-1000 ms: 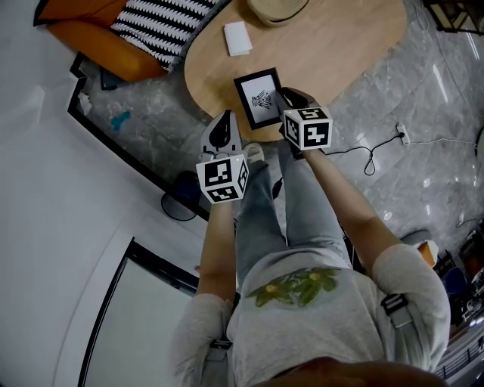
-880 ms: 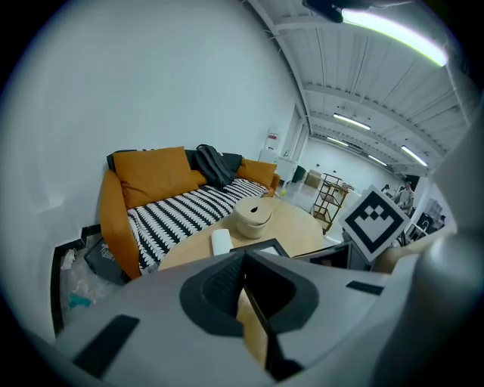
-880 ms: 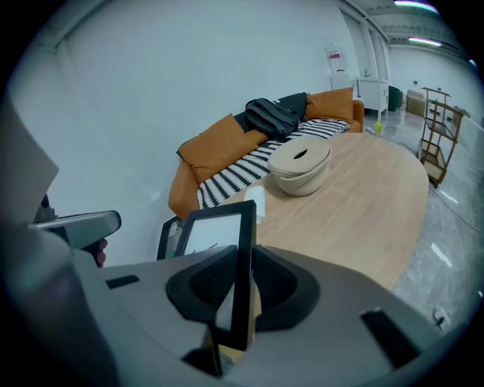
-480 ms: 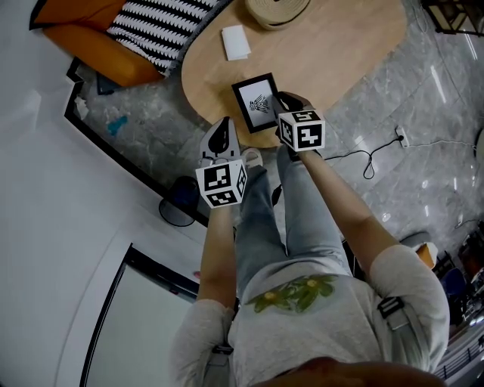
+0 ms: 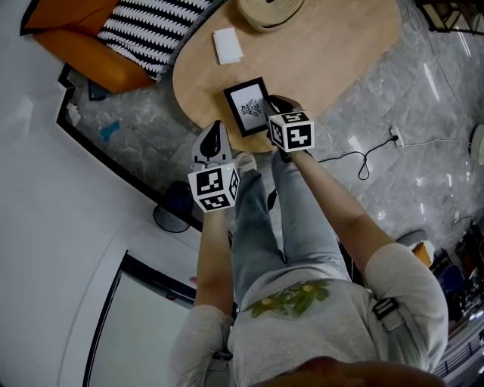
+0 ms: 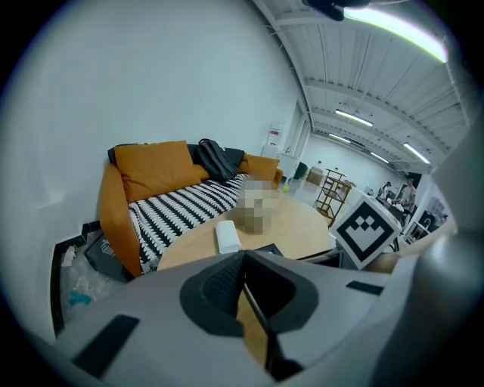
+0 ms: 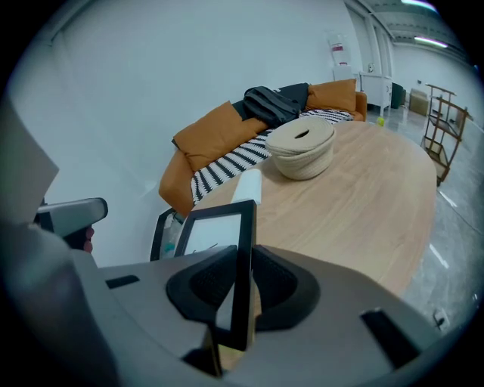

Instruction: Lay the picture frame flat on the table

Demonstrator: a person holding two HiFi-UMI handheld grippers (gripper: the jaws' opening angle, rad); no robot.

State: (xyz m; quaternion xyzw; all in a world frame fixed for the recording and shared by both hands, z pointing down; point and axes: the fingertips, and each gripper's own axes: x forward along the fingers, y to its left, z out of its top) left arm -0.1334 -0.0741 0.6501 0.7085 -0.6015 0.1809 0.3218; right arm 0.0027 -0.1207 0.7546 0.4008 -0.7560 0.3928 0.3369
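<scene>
The black picture frame point(image 5: 246, 106), with a white print, is at the near edge of the oval wooden table point(image 5: 325, 53). Its face shows from above. My right gripper point(image 5: 271, 106) is shut on the frame's right edge. In the right gripper view the frame point(image 7: 215, 230) stands edge-on between the jaws of that gripper point(image 7: 243, 295). I cannot tell whether its lower edge touches the wood. My left gripper point(image 5: 215, 128) hovers off the table's near-left rim, shut with nothing in it point(image 6: 243, 261).
A white box point(image 5: 227, 45) lies on the table beyond the frame, and a woven basket point(image 5: 272, 9) stands at the far end. An orange sofa with a striped cover point(image 5: 113, 38) is at the left. A cable point(image 5: 363, 155) runs over the grey floor.
The head view has drifted, so everything sits a little further left. The right gripper keeps its hold on the frame at the same spot on the table. The left gripper has barely moved.
</scene>
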